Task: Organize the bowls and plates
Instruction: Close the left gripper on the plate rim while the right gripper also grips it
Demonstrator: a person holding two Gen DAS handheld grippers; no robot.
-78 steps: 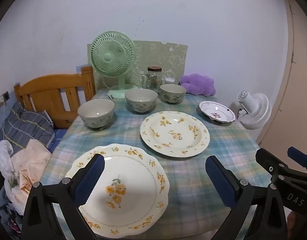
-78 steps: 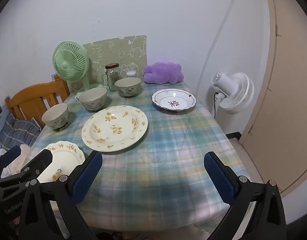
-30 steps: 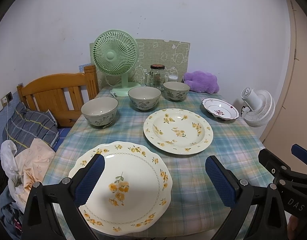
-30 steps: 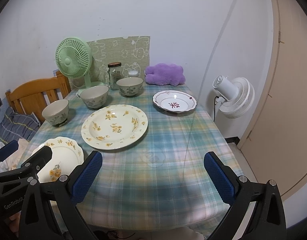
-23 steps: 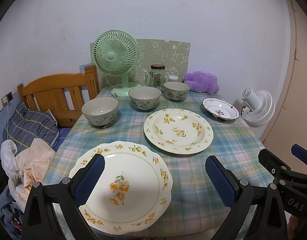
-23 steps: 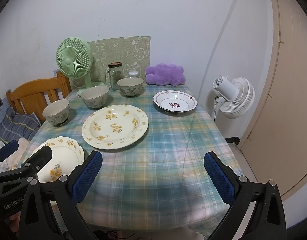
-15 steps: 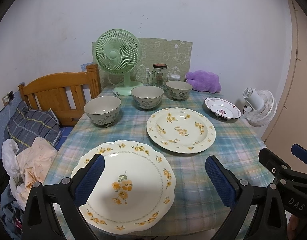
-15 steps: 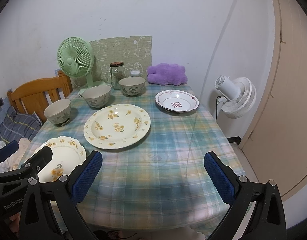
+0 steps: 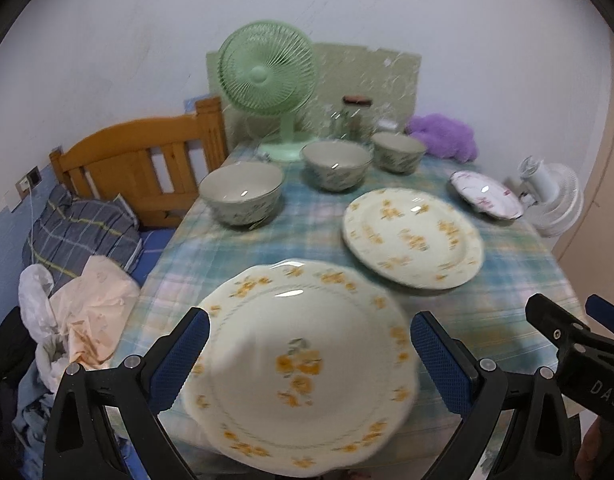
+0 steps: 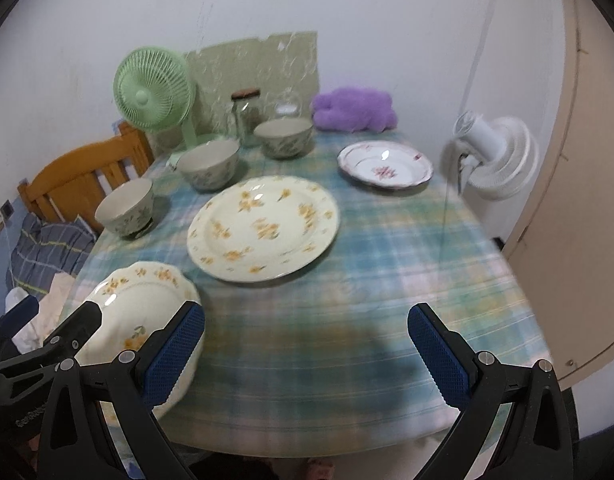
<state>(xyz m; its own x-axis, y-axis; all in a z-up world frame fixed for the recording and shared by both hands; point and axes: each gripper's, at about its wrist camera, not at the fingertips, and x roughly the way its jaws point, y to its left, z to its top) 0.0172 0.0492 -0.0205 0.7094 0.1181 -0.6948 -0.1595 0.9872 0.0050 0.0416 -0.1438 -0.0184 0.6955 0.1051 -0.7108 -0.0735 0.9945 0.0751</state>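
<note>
A scalloped plate with yellow flowers (image 9: 299,364) lies at the table's near left edge. My left gripper (image 9: 307,332) is open, one finger at each side of that plate, gripping nothing. Behind it lies a round yellow-flowered plate (image 9: 413,238), and further right a small red-flowered plate (image 9: 485,200). Three bowls (image 9: 241,192) (image 9: 335,164) (image 9: 398,151) stand in a row at the back left. My right gripper (image 10: 305,320) is open above the bare cloth near the front edge, right of the scalloped plate (image 10: 139,304). Both views are motion-blurred.
At the back stand a green fan (image 9: 267,76), a glass jar (image 9: 353,116) and a purple plush (image 9: 443,136). A wooden bed frame (image 9: 139,160) and piled clothes (image 9: 79,300) are to the left. A white fan (image 10: 495,156) and a door (image 10: 579,160) are to the right.
Both grippers have moved forward towards the table. The scalloped plate now fills the gap between the left fingers. No dish has moved.
</note>
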